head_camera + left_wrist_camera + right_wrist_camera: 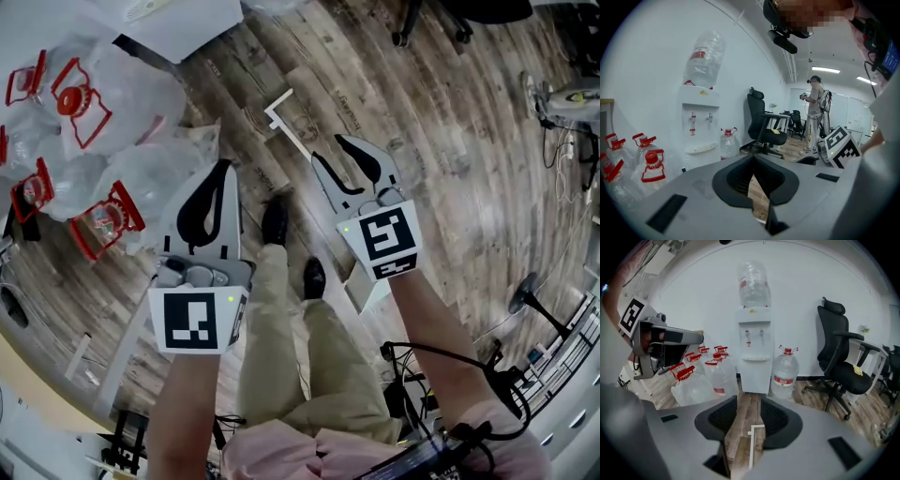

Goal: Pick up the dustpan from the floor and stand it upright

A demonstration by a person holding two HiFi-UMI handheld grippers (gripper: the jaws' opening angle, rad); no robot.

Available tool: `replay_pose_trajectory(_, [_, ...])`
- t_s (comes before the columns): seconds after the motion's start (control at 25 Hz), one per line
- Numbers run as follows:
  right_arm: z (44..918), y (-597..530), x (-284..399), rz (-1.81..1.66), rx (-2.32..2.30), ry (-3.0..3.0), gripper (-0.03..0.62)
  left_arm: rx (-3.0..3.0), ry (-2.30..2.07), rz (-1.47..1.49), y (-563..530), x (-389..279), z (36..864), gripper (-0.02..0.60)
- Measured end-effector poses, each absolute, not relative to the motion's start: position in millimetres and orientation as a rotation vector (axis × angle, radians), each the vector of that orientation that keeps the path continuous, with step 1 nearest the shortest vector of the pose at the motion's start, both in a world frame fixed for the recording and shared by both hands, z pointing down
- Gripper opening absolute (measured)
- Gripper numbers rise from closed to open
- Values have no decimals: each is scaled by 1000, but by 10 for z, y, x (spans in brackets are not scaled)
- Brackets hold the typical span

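Note:
The dustpan's long white handle (289, 129) lies flat on the wood floor, its T-shaped end toward the top left. Its white pan (367, 289) shows partly below my right gripper. That right gripper (330, 150) hangs in the air over the handle, open and holding nothing. In the right gripper view the handle (751, 446) shows through the gap of the gripper (749, 413). My left gripper (223, 167) is held to the left of the handle, shut and empty. In its own view the left gripper (752, 161) has its pads meeting at the tips.
Several clear water bottles with red caps (80, 103) crowd the floor at left, beside a white water dispenser (754, 348). A black office chair (841, 357) stands to the right. The person's black shoes (276, 220) are just beside the handle. Cables (441, 375) lie at lower right.

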State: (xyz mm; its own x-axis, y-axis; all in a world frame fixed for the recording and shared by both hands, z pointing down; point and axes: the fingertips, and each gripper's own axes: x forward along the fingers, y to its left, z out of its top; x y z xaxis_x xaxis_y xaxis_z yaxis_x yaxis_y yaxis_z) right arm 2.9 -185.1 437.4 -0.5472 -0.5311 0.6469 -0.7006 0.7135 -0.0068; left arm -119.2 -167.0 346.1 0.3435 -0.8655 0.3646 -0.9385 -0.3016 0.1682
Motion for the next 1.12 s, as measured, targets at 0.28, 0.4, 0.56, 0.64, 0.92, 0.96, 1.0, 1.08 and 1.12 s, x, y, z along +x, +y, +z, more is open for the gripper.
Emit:
replay_pose_trajectory(0.28, [5137,-1874,-159,371,843,-2249,153,2241,-1579,323,-1733,-1372,4179,12])
replay_pose_trajectory(0.4, [5501,-1876,-189,382,820,-2221,150,2248,-1557,350,-1760,-1386,4480,12])
replay_pose_trajectory(0.56, [5937,-1885,-229,416,805,-2183,147,2280,-1571,354,-1851,-1486,4773,12])
replay_pose_trajectory(0.64, [6109,-1899,-249,423,801,-2170,147,2276,-1573,354,-1887,-1532,4910,12])
replay_pose_trajectory(0.92, [6623,-2038,-245,436,812,-2129,146,2248,-1524,384,-1971,-1518,5364,12])
replay_pose_trajectory(0.96, [6699,-2058,-242,440,813,-2123,146,2250,-1521,386,-1990,-1524,5422,14])
replay_pose_trajectory(1.0, [6779,-2073,-243,443,812,-2116,146,2252,-1518,389,-2008,-1533,5480,12])
replay_pose_trajectory(1.08, [6940,-2084,-253,447,800,-2105,146,2255,-1516,398,-2039,-1550,5595,14])
replay_pose_trajectory(1.12, [7019,-2080,-258,447,790,-2100,146,2256,-1517,401,-2052,-1555,5648,12])
